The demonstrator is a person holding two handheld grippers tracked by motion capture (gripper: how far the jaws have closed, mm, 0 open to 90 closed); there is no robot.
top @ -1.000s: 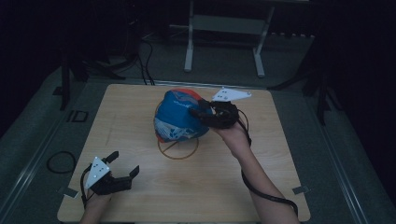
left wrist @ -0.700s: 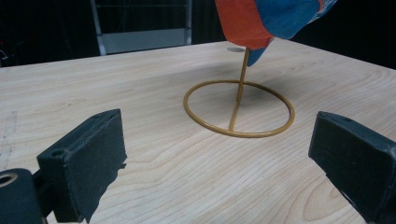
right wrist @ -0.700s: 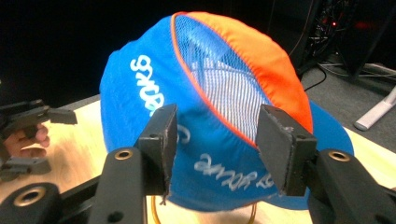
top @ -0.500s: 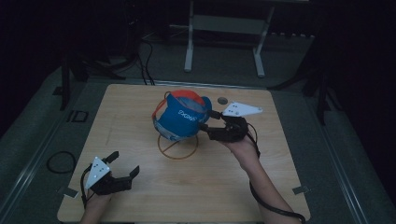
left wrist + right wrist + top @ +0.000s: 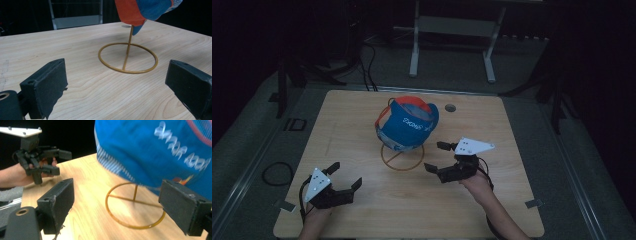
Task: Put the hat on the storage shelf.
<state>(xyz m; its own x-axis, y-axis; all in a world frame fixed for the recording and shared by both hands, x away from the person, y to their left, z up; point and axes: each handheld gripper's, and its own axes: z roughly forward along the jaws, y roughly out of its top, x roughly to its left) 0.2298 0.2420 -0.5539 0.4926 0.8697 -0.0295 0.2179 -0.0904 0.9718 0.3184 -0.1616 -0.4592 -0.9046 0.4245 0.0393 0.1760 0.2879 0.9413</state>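
Left gripper (image 5: 346,176) at the table's 7 o'clock corner, jaws spread wide, nothing between them, held in the person's left hand (image 5: 314,215); its grey plate faces up. Right gripper (image 5: 436,156) sits at about 4 o'clock from the stand, jaws also wide apart and empty, clear of the cap, right hand (image 5: 476,182) behind it. In the left gripper view the left gripper (image 5: 117,82) looks along bare wood toward the wire stand. Wooden table (image 5: 362,200) carries a brass-coloured wire stand (image 5: 402,155): a flat ring base with a crossbar and a thin upright post, near table centre. Blue baseball cap (image 5: 408,125) with white lettering and orange trim sits on top of the post, tilted, overhanging the ring toward 12 o'clock. Right gripper view: the right gripper (image 5: 116,205) faces the stand's ring and the cap's blue side close up, slightly blurred. Small round hole (image 5: 450,107) in the tabletop at 1 o'clock from the cap. Beyond the table, a white metal frame (image 5: 452,45) on the dark floor at 12 o'clock.
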